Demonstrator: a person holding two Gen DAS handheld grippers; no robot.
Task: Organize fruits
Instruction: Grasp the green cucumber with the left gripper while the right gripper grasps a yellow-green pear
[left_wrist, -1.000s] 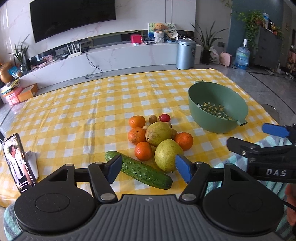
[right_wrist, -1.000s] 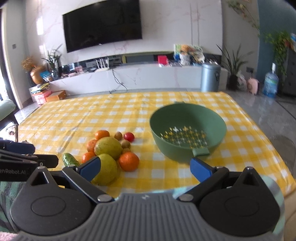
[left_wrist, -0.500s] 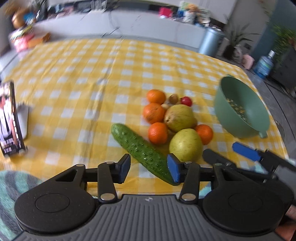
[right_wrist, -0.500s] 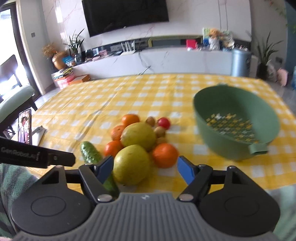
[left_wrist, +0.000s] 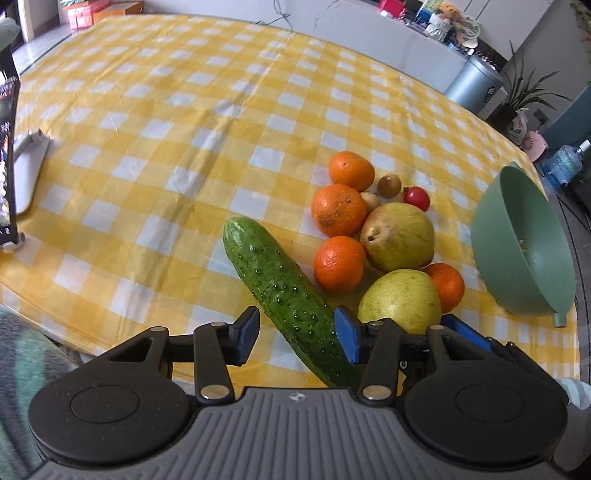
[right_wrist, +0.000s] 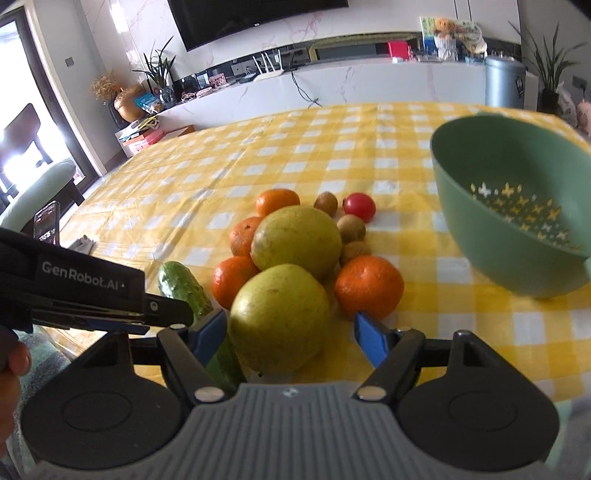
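A pile of fruit lies on the yellow checked cloth: several oranges (left_wrist: 338, 263), two yellow-green pears (left_wrist: 397, 236), small brown fruits (left_wrist: 389, 185), a red tomato (left_wrist: 416, 198). A cucumber (left_wrist: 280, 291) lies beside them. My left gripper (left_wrist: 297, 338) is open, its jaws either side of the cucumber's near end, not clamped. My right gripper (right_wrist: 291, 334) is open around the near pear (right_wrist: 280, 315). The green colander bowl (right_wrist: 513, 206) is empty at the right, and it also shows in the left wrist view (left_wrist: 517, 240).
A phone on a stand (left_wrist: 7, 158) is at the left table edge, also in the right wrist view (right_wrist: 47, 221). The left gripper's body (right_wrist: 85, 288) crosses the right view at the left. Table front edge is close below both grippers.
Both grippers moved forward and down toward the pile. The left jaws now straddle the cucumber and the right jaws straddle the near pear. The fruit has not moved.
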